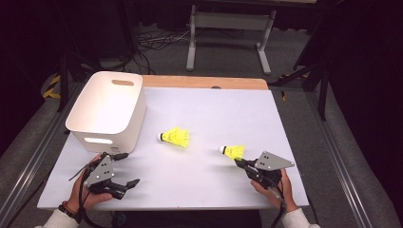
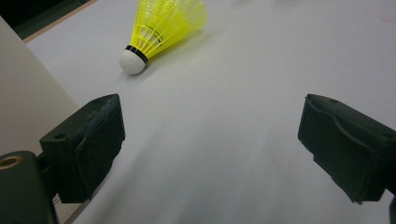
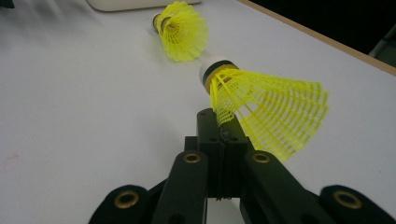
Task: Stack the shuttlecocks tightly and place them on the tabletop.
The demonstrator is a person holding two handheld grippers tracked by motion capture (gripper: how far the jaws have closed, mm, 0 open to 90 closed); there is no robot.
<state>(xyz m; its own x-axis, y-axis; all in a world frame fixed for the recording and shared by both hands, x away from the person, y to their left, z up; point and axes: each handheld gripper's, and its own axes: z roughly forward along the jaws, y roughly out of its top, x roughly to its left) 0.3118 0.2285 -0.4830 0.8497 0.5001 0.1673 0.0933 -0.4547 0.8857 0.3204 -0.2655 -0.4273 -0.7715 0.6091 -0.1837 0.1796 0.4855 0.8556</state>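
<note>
Two yellow shuttlecocks with white corks lie on the white table. One shuttlecock (image 1: 176, 137) (image 2: 163, 28) (image 3: 182, 30) rests mid-table, beyond my left gripper (image 1: 128, 169) (image 2: 210, 135). That gripper is open wide, low over the table, with nothing between its jaws. The other shuttlecock (image 1: 232, 151) (image 3: 266, 107) lies to the right, cork pointing away from me. My right gripper (image 1: 239, 163) (image 3: 219, 123) is shut on the near edge of its mesh skirt.
A white plastic bin (image 1: 107, 109) (image 2: 28, 102) (image 3: 135, 3) with handle slots stands at the table's back left, close beside the left gripper. The table's wooden far edge (image 1: 204, 81) and the floor with a desk frame lie behind.
</note>
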